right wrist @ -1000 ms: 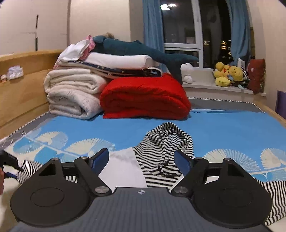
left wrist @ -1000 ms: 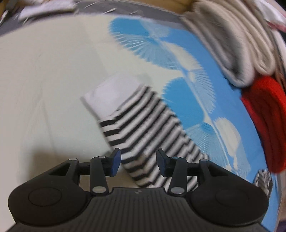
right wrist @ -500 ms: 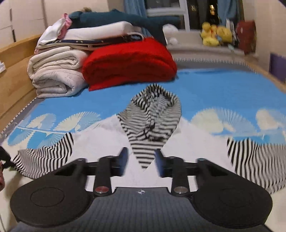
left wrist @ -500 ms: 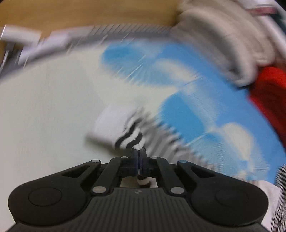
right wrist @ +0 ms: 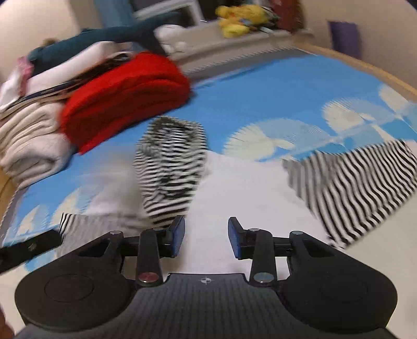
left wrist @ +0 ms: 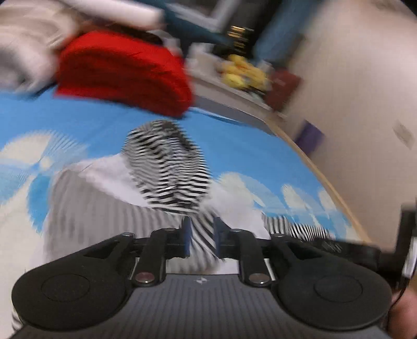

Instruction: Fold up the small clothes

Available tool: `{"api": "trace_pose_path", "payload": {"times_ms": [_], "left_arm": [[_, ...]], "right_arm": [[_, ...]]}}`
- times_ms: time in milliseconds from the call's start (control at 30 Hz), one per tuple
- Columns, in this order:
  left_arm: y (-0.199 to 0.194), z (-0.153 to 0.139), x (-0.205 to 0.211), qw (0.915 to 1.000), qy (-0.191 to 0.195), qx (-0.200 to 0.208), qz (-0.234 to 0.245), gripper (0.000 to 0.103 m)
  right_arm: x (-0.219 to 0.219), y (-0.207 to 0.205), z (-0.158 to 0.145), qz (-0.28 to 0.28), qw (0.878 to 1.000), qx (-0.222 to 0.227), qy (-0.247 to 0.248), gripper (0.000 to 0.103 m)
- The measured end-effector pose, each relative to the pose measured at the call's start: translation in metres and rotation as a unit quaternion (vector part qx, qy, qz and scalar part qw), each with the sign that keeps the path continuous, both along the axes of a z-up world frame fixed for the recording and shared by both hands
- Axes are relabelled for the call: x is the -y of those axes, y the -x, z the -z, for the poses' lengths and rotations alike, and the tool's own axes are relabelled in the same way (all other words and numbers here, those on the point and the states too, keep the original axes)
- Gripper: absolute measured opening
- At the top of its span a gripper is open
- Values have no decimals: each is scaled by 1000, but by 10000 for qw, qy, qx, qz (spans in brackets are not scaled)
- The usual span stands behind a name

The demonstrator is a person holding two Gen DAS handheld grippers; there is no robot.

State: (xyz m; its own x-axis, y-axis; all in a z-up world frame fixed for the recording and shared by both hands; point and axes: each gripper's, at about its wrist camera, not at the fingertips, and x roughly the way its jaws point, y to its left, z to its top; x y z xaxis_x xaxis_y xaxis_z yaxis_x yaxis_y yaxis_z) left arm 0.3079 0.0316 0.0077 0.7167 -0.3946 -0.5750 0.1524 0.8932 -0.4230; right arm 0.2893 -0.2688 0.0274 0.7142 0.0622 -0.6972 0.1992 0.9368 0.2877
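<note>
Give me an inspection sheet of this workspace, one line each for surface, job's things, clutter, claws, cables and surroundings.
Surface: bed sheet, blue with pale fan shapes.
Job's things: small hooded top, white body lying flat, striped hood and right sleeve spread out.
Clutter: red blanket and stack of folded bedding at the far end.
Claws: left claw opening, striped fabric between its pads; right claw opening, nothing between its pads.
Cables: nothing seen.
Surroundings: yellow plush toys on a sill, blurred; wooden bed edge.
</note>
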Motion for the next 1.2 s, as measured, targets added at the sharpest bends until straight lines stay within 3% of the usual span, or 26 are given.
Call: {"api": "trace_pose_path", "payload": {"times_ms": [67, 100, 200, 300, 400, 567, 700, 767, 800, 900, 967, 1033, 1067, 1100, 1133, 1200], "left_arm": [[-9, 15, -25, 9967, 227, -418, -659, 25], [-12, 22, -34, 9942, 140, -553, -916, 25], [-27, 42, -59, 9778, -681, -1161, -1606, 25], [-40, 54, -91, 9655, -610, -1569, -1986, 25], [-47, 58, -98, 9632, -502, -1721, -2000, 25], [-60, 63, -78, 9688, -1113, -1701, -1421, 29], [-64, 74, -69, 9708, -1314, -1734, -1014, 29], [-66, 80, -67, 9704, -1317, -1805, -914, 29], [-65, 83, -67, 9699, -1321, -1836, -898, 29], [-65, 91, -66, 9679, -1401, -1936, -777, 29], [-64, 96, -64, 9655, -1558, -1967, -691, 29], [-63, 101, -64, 9620, -1747, -2019, -573, 29], [-62, 104, -64, 9599, -1827, -2057, -532, 29], [-62, 108, -64, 9571, -1925, -2107, -504, 29], [-62, 112, -64, 9529, -2062, -2171, -491, 29], [-61, 116, -63, 9476, -2248, -2219, -471, 29]], "right_arm": [[14, -4, 9, 258, 9992, -146, -257, 38], [19, -6, 13, 325, 9985, -200, -392, 38], [28, -15, 35, 504, 9960, -378, -637, 39], [37, -26, 65, 710, 9853, -883, -1282, 40], [45, -38, 90, 1066, 9713, -1204, -1755, 40], [56, -58, 123, 1514, 9515, -1369, -2302, 40], [58, -70, 139, 1689, 9421, -1338, -2570, 40], [53, -78, 134, 1573, 9496, -1213, -2425, 27], [51, -83, 131, 1492, 9541, -1124, -2343, 3], [43, -82, 105, 1234, 9687, -433, -2111, 3], [32, -71, 69, 845, 9773, 444, -1889, 2], [19, -49, 36, 481, 9786, 1474, -1354, 2], [17, -40, 29, 516, 9776, 1662, -1185, 2], [18, -38, 31, 632, 9812, 1506, -1027, 2], [21, -42, 42, 829, 9881, 1040, -769, 3], [31, -59, 78, 1144, 9923, -304, -357, 3]]}}
